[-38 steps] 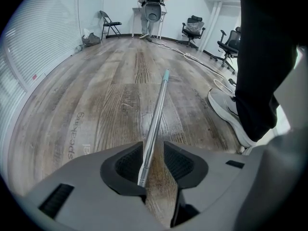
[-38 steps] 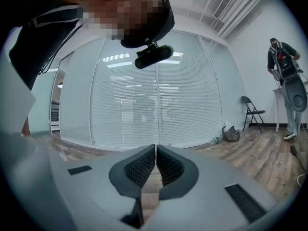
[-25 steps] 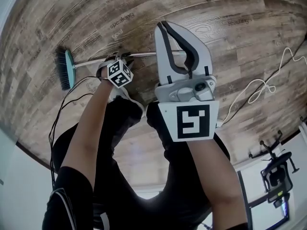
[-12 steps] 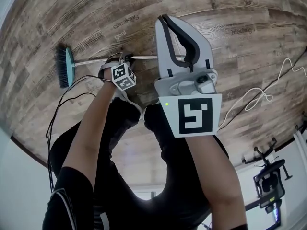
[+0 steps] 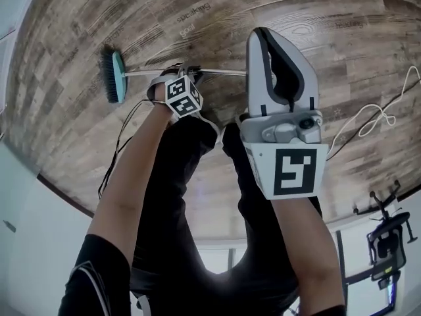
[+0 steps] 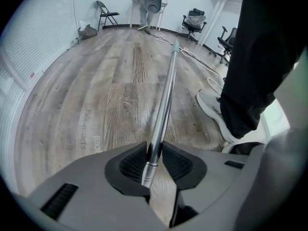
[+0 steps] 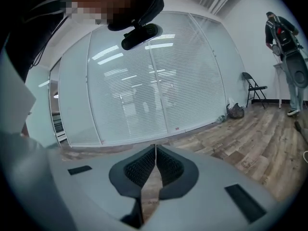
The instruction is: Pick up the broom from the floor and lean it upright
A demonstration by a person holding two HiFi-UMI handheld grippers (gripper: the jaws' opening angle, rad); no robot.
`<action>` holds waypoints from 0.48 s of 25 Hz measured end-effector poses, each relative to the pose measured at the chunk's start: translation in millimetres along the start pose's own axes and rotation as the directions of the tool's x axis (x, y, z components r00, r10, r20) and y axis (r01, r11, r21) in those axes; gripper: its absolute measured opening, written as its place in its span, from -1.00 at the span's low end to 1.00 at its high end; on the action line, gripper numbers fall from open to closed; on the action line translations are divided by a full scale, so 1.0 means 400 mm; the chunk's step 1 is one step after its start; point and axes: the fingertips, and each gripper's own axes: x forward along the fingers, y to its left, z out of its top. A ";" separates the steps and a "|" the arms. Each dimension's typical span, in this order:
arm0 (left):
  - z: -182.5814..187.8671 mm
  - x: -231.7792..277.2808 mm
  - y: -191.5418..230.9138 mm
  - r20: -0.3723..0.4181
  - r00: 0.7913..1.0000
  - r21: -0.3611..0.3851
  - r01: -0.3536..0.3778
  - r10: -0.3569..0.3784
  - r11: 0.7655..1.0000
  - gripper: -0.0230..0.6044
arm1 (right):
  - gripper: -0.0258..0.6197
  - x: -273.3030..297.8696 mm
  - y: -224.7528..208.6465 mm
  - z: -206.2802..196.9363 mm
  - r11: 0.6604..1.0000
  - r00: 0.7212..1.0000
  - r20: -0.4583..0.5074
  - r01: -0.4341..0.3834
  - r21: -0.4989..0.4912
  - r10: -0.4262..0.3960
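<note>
**Grip going on, lift and lean still ahead**

My left gripper [image 6: 155,152] is pointed steeply down and its fingers are closing on the broom [image 5: 217,72]. The metal handle [image 6: 166,95] stands between the ribbed pads, which already touch it on both sides near a joint in the tube. From those fingers the shaft runs straight ahead and away to its green-capped far end. In the head view the brush head [image 5: 112,78] sits out to their left, well apart from the grip. My shoe [image 6: 211,109] is off to the right of the fingers.

My right gripper [image 5: 262,37] is held higher and nearer to level, to the right of the left one and above the handle. Its fingers are pressed together with nothing between them.

As I judge it, the reach and the pinch are as good as done. The broom lies roughly level along the floor [image 5: 329,18]; I cannot tell whether it has cleared the boards. Raising it, tipping the shaft upright and finding something to lean it against all remain. The grip sits toward the brush end, so the long free shaft may swing as it comes up, and the idle right gripper could steady it.
</note>
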 end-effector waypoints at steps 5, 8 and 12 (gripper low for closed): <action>0.016 -0.152 -0.010 0.019 1.000 -0.006 -0.012 0.012 1.000 -0.57 | -0.86 -0.116 0.098 0.016 1.000 1.000 -0.014 0.002 -0.011 -0.002; 0.032 -0.231 -0.012 0.026 0.999 0.008 -0.025 0.025 1.000 -0.59 | -0.86 -0.185 0.167 0.007 0.999 0.996 -0.078 -0.041 -0.020 0.039; 0.058 -0.327 -0.003 0.039 0.998 0.022 -0.052 0.052 0.998 -0.62 | -0.86 -0.269 0.217 0.034 0.999 0.991 -0.123 -0.048 -0.012 0.046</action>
